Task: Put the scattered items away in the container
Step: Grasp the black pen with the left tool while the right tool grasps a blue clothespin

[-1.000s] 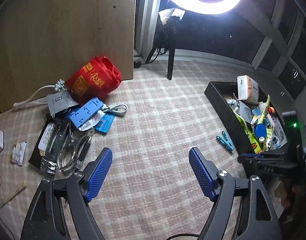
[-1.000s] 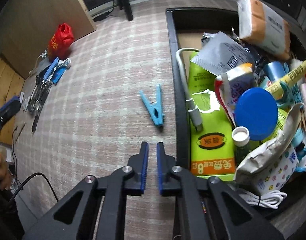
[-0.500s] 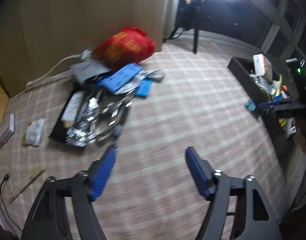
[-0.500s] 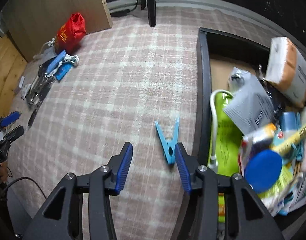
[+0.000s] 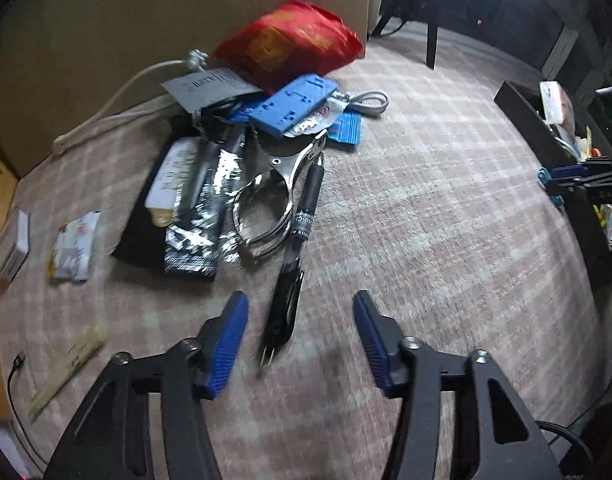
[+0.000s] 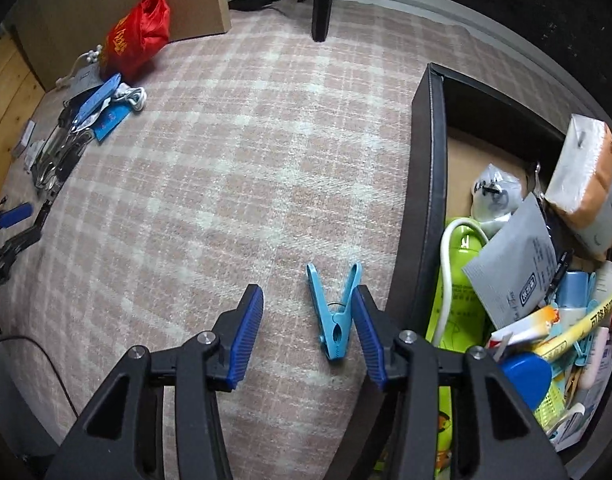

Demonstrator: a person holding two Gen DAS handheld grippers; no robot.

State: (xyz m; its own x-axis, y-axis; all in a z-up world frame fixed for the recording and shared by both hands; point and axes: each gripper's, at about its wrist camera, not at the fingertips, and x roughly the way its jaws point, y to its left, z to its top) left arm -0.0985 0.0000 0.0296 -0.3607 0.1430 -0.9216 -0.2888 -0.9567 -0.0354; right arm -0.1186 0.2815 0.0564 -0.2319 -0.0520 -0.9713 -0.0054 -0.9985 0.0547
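My right gripper (image 6: 307,322), which had been pinched nearly shut a second before, stood wide open and empty, its jaws low over the checked rug. The blue clothespin (image 6: 333,312) lay between them, hard against the right-hand pad at about 1 o'clock, so I judged it the next thing to grab. Just beyond, at 3 o'clock, the black container (image 6: 425,184) sat already crowded with packets and bottles, a short carry away.

My left gripper (image 5: 300,334) had swung in toward the pile; it was also spread wide and holding nothing. A black pen (image 5: 294,264) lay just ahead at 12 o'clock, its tip between the pads. Farther out at 11 o'clock sat the metal clip (image 5: 270,204), the blue card (image 5: 294,106) and the red bag (image 5: 294,46), all still to be cleared.
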